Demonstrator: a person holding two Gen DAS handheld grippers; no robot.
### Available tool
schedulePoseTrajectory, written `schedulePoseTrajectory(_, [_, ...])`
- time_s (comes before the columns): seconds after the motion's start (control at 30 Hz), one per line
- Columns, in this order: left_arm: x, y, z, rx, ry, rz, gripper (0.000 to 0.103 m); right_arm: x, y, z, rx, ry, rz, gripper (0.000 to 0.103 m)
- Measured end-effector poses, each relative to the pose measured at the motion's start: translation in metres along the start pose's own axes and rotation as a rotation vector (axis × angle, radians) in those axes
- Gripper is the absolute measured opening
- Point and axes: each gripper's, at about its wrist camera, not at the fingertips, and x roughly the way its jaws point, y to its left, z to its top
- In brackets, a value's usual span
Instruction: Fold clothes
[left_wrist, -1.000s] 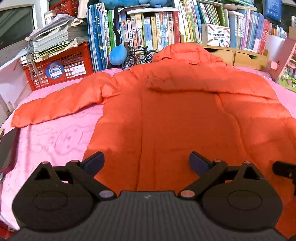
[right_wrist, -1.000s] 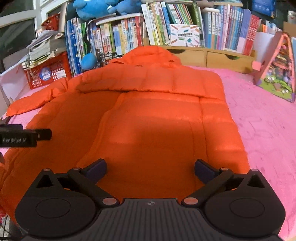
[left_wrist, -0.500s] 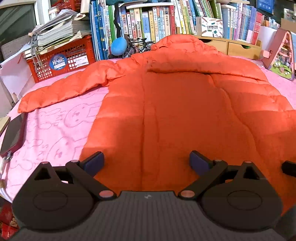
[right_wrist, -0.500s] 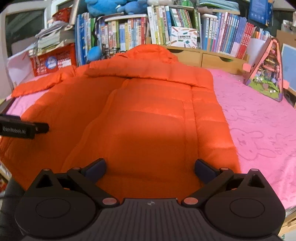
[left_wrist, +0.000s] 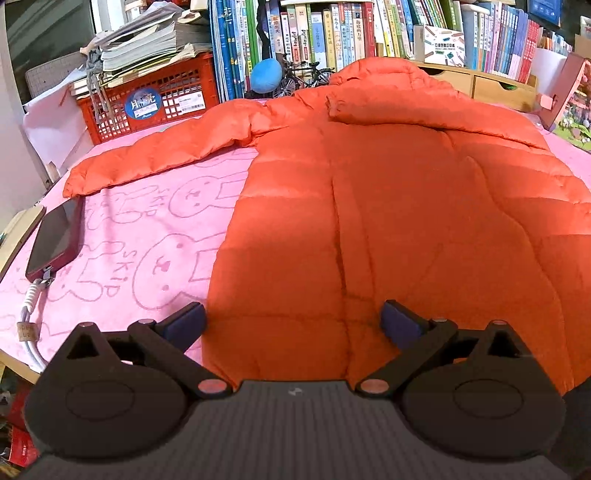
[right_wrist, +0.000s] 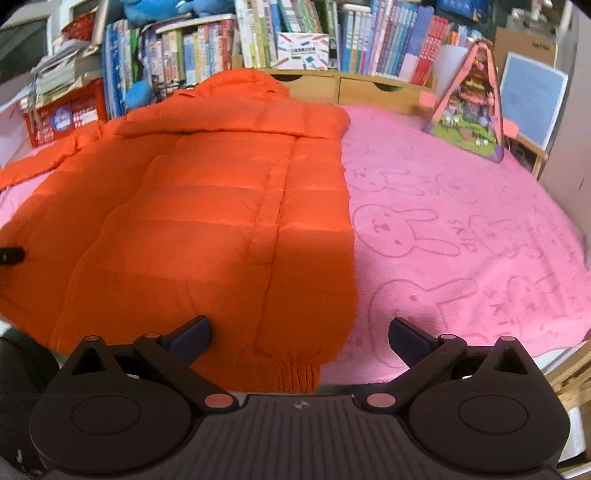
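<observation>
An orange puffer jacket (left_wrist: 388, 206) lies flat on a pink bunny-print blanket (left_wrist: 140, 251), hood toward the bookshelf. Its left sleeve (left_wrist: 159, 155) stretches out to the left. The other sleeve is folded across the body, cuff at the near hem (right_wrist: 295, 373). The jacket also shows in the right wrist view (right_wrist: 207, 221). My left gripper (left_wrist: 291, 321) is open and empty above the near hem. My right gripper (right_wrist: 299, 336) is open and empty over the jacket's near right corner.
A phone with a cable (left_wrist: 55, 240) lies on the blanket at the left edge. A red crate (left_wrist: 147, 99) with papers, a bookshelf (left_wrist: 332, 33) and wooden drawers (right_wrist: 354, 88) stand behind. A triangular toy house (right_wrist: 472, 107) stands at the back right. Pink blanket (right_wrist: 461, 236) spreads right of the jacket.
Both grippers have drawn back toward the near edge and higher. More of the jacket's hem and the blanket shows now. The jaws stay open.
</observation>
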Motion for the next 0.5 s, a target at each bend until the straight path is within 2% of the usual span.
schedulePoseTrajectory(0.33, [-0.009, -0.002, -0.006, 0.014, 0.019, 0.000, 0.102, -0.007, 0.037, -0.006, -0.162, 0.050, 0.068, 0.103])
schedulePoseTrajectory(0.43, [-0.012, 0.002, -0.005, 0.022, 0.013, -0.006, 0.102, -0.008, 0.040, -0.008, -0.174, 0.048, 0.062, 0.103])
schedulePoseTrajectory(0.5, [-0.015, 0.008, -0.002, 0.021, -0.002, -0.008, 0.102, -0.016, 0.036, -0.005, -0.146, 0.016, 0.093, 0.103])
